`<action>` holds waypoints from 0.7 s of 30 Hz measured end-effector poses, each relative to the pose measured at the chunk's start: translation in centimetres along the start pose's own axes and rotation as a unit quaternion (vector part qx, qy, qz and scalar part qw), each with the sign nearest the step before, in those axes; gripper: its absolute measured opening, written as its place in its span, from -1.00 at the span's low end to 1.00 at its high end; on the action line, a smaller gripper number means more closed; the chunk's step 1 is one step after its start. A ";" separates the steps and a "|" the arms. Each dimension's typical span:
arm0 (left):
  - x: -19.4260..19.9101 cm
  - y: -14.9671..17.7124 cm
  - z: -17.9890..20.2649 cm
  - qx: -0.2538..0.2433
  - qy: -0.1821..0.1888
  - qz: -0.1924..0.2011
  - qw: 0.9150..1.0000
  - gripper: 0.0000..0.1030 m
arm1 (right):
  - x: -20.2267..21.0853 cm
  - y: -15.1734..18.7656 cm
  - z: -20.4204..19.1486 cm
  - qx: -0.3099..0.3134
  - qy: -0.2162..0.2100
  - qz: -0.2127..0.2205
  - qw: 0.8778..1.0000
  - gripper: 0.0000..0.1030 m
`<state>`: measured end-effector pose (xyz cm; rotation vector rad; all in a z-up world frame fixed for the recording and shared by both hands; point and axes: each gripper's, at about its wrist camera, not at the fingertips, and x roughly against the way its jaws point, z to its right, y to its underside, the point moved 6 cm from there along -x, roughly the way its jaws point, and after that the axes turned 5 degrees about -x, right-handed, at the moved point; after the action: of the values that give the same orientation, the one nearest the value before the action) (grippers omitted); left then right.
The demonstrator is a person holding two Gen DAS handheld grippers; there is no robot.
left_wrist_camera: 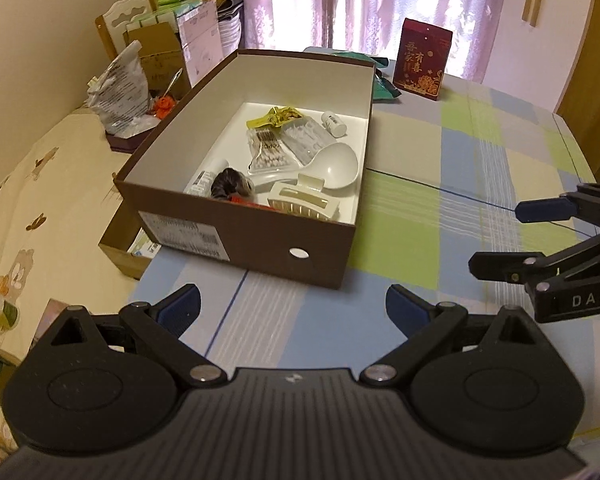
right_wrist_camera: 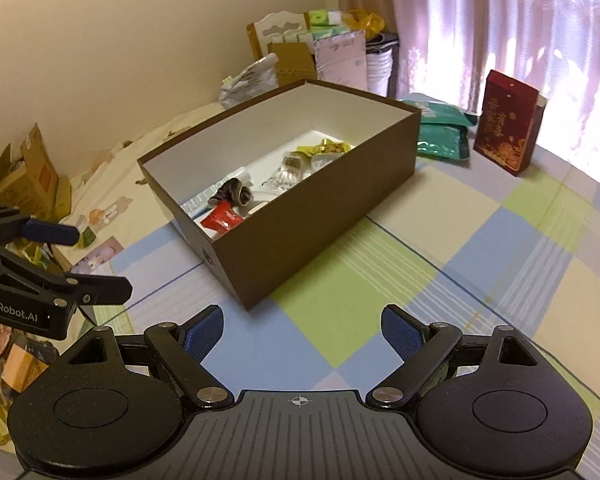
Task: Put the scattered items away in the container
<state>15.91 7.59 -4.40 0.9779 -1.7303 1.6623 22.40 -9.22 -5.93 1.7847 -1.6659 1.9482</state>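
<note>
**A:** Where is the container, and what can't you read in it?

**B:** The brown box (left_wrist_camera: 260,236) sits on the worktop (left_wrist_camera: 480,160), ahead of both my tongs and well apart from them. From the right wrist its near wall hides most of the floor; I only catch a red packet (right_wrist_camera: 222,216), a dark scrunchie (right_wrist_camera: 234,194) and a yellow wrapper (right_wrist_camera: 326,147). From the left wrist I see more: a cream hair claw (left_wrist_camera: 304,200), a white scoop (left_wrist_camera: 336,166), a cotton swab pack (left_wrist_camera: 266,152) and a small white bottle (left_wrist_camera: 334,122). The red packet is nearly hidden there behind the front wall. The label on the box end is too blurred to read.

**A:** And the tongs?

**B:** Left tongs (left_wrist_camera: 292,308) are spread wide, nothing between the blue pads. Right tongs (right_wrist_camera: 302,334) likewise released and empty. Each shows at the edge of the other's view, partly cut off.

**A:** The surface and room?

**B:** A checked cloth in blue, green and cream covers the worktop. Pinkish curtains (left_wrist_camera: 360,0) glow with daylight behind it; the wall is cream.

**A:** Anything else around?

**B:** A dark red gift box (left_wrist_camera: 422,60) stands upright beyond the container, green packets (right_wrist_camera: 444,136) lying between them. Cardboard cartons (left_wrist_camera: 160,52) and bags pile up past the worktop's far left corner.
</note>
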 end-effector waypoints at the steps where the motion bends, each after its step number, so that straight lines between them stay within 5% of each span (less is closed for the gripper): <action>1: 0.2 0.1 0.2 0.003 -0.001 0.000 1.000 0.90 | 0.2 0.2 0.0 -0.001 0.000 0.001 1.000 0.77; 21: 2.9 2.3 4.8 0.022 -0.036 0.011 0.999 0.90 | 3.8 2.7 0.4 0.023 -0.011 0.013 1.000 0.77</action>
<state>12.83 2.44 -3.95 1.0537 -1.7644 1.7049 19.69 -12.96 -5.10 1.8153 -1.6716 2.0019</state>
